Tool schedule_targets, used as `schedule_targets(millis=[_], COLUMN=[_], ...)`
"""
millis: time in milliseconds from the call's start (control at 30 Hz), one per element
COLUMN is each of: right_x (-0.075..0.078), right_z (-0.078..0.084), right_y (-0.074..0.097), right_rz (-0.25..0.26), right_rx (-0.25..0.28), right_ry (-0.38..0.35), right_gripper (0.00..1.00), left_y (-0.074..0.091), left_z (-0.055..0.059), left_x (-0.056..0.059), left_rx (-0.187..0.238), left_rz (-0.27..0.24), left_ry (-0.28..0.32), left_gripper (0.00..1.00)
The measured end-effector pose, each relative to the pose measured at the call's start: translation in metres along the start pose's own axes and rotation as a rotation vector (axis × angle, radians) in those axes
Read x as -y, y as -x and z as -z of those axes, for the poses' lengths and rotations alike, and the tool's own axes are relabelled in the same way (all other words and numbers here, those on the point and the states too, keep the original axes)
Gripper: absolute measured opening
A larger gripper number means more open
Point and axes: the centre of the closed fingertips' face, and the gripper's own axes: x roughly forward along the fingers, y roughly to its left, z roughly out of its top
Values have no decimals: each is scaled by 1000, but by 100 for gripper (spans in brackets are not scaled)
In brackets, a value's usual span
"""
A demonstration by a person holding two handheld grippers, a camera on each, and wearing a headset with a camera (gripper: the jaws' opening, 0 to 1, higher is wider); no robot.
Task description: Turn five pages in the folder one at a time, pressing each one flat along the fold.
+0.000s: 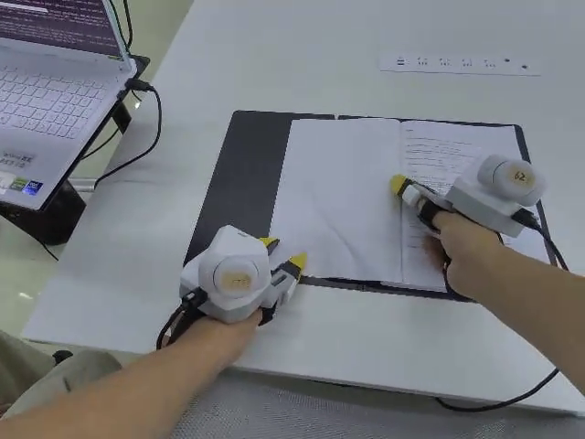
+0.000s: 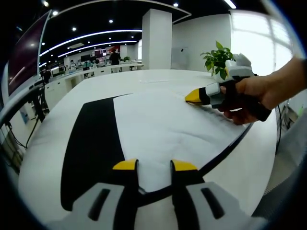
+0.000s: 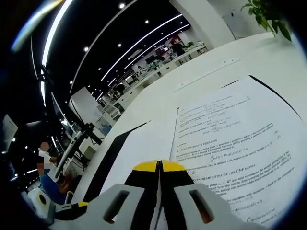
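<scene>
On the table [image 1: 274, 55] the folder [image 1: 242, 183] is laid open, a blank page [image 1: 338, 197] turned to nine o'clock of the fold; one turn at least seems done. The right gripper [image 1: 399, 186], jaws pressed together, is set on the fold; the left gripper [image 1: 283, 254], jaws spread, is held at seven o'clock.

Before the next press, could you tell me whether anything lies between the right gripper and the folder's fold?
Nothing visible does. The right gripper, jaws shut, is at the fold between the blank page and the printed page; the left gripper sits apart at the near edge of the folder.
</scene>
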Motion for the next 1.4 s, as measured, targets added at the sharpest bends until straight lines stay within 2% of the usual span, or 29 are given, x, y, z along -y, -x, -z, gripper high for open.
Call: schedule_targets(millis=[467, 567, 633, 967, 1400], right_x=[-9, -12, -8, -10, -13], right_z=[30, 38, 39, 58, 75], right_y=[30, 36, 35, 53, 74], right_rz=[-21, -32, -34, -43, -54], right_rx=[-26, -44, -50, -70, -82], right_ry=[-16, 1, 3, -5, -24], right_gripper=[0, 0, 0, 0, 0], left_y=[2, 2, 3, 4, 4], left_z=[-1, -1, -1, 0, -1], left_x=[1, 1, 1, 1, 1], left_rx=[4, 5, 6, 7, 7], left_rz=[2, 2, 2, 4, 4], left_ry=[-6, -7, -7, -10, -10], left_gripper=[25, 25, 25, 25, 25])
